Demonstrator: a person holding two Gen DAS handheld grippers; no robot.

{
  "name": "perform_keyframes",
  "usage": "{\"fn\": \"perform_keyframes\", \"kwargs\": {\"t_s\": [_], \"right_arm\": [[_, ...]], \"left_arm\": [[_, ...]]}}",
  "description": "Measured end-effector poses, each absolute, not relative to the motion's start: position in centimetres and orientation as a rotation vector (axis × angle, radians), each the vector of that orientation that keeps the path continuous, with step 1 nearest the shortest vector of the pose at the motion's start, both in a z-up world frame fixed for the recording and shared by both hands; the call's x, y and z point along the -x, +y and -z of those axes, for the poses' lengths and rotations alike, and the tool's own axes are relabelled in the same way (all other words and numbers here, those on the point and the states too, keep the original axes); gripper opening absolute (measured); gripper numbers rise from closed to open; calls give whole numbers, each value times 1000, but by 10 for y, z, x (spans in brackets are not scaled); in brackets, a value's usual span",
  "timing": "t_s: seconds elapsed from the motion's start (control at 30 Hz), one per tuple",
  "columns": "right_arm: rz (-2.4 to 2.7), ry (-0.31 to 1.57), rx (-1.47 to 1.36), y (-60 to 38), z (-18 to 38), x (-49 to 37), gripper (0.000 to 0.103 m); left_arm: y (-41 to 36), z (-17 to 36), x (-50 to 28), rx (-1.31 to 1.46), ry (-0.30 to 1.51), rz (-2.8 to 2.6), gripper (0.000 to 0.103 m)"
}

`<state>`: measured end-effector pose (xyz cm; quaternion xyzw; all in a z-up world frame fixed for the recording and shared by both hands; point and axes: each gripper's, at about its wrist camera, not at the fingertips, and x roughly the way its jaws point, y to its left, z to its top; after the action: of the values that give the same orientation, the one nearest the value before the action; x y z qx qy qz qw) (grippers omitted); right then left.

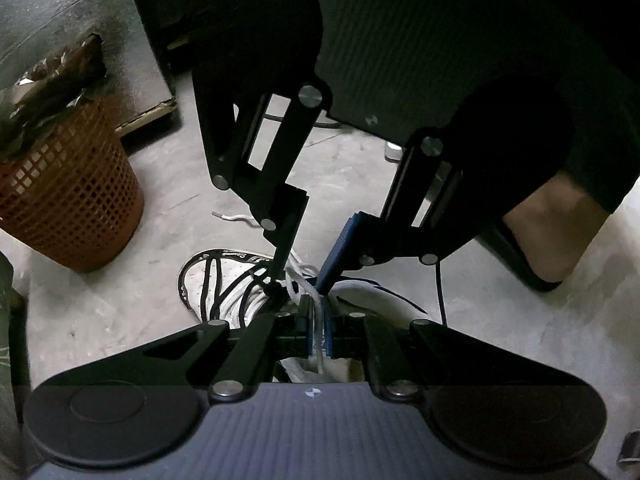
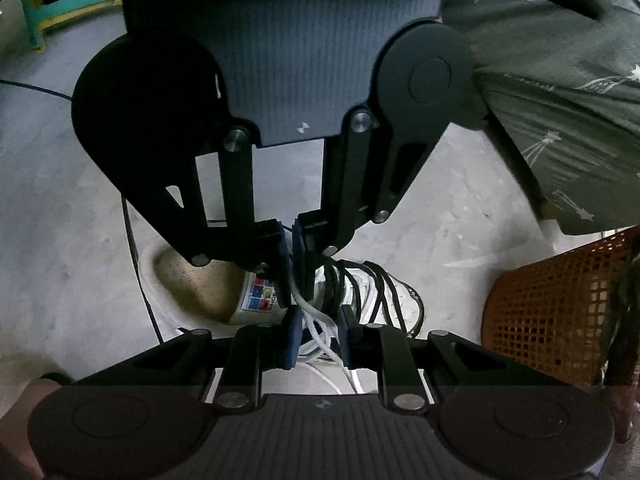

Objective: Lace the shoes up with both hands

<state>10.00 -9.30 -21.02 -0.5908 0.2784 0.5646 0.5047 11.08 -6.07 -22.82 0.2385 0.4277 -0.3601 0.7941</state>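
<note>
White lace [image 1: 318, 322] is pinched between the closed blue pads of the left gripper [image 1: 318, 334], just above the white shoe [image 1: 224, 284] on the grey concrete floor [image 1: 168, 216]. Facing it, the right gripper [image 2: 318, 338] stands open, lace strands running loose between its fingers. An orange mesh basket [image 1: 68, 184] stands near the shoe; a bare foot [image 1: 556, 232] rests opposite.

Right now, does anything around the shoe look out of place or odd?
Only the orange basket: crumpled waste bulges past its rim. The shoe sits upright, and its white lace is pinched in the left gripper.
</note>
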Motion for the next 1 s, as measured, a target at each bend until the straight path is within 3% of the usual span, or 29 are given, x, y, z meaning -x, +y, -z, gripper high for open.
{"fn": "perform_keyframes", "kwargs": {"t_s": [0.6, 1.0], "right_arm": [[-1328, 731, 1428, -94, 186, -94, 21], [-1156, 717, 1412, -88, 68, -87, 21]], "left_arm": [[-71, 200, -97, -625, 852, 790, 7], [-36, 104, -75, -544, 879, 675, 10]]}}
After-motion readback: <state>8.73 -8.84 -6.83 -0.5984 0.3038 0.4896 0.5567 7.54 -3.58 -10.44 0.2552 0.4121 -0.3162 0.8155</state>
